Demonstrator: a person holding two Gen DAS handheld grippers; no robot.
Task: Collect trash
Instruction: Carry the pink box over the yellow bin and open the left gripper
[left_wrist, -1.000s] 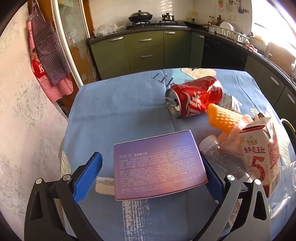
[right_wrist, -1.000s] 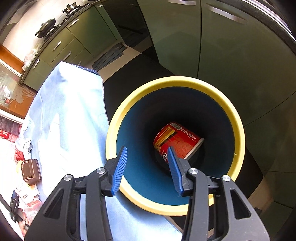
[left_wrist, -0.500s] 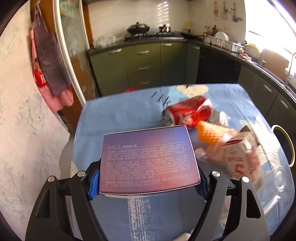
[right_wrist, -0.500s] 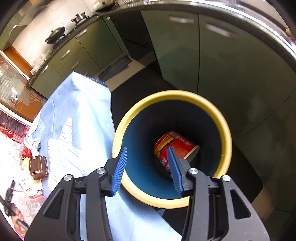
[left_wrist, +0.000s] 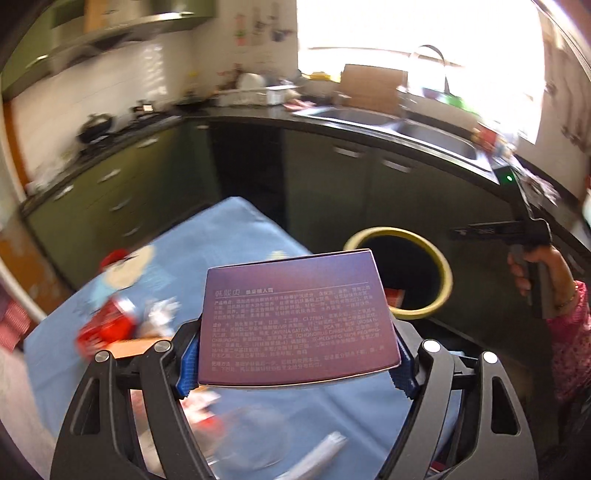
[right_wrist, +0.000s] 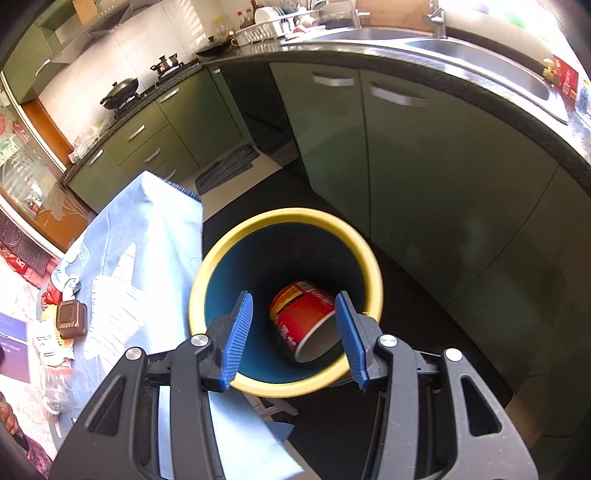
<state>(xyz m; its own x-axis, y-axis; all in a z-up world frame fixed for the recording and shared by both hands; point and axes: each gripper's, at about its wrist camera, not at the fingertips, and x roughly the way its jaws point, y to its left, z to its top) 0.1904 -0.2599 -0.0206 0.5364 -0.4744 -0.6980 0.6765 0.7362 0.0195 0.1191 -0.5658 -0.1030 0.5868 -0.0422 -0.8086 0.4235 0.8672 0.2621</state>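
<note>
A purple box (left_wrist: 295, 317) printed with small text is clamped flat between the blue pads of my left gripper (left_wrist: 295, 369), lifted above the blue tablecloth (left_wrist: 240, 229). Beyond it on the floor stands the yellow-rimmed bin (left_wrist: 441, 266). My right gripper (right_wrist: 293, 299) hangs open over the same bin (right_wrist: 288, 216), nothing between its fingers. A red paper cup (right_wrist: 301, 314) lies on its side at the bin's bottom. A blurred red can (left_wrist: 107, 325) and other wrappers lie on the table to the left.
Green cabinets (right_wrist: 424, 177) and a dark counter with a sink curve behind the bin. A brown plastic tray (right_wrist: 72, 319) and crumpled packaging lie on the table's left part. A hand (left_wrist: 532, 269) with a pink sleeve holds the other tool at the right.
The left gripper shut on the purple box, lifted it off the table and swung right, bringing the bin into view. The right gripper rose a little above the bin and is still open.
</note>
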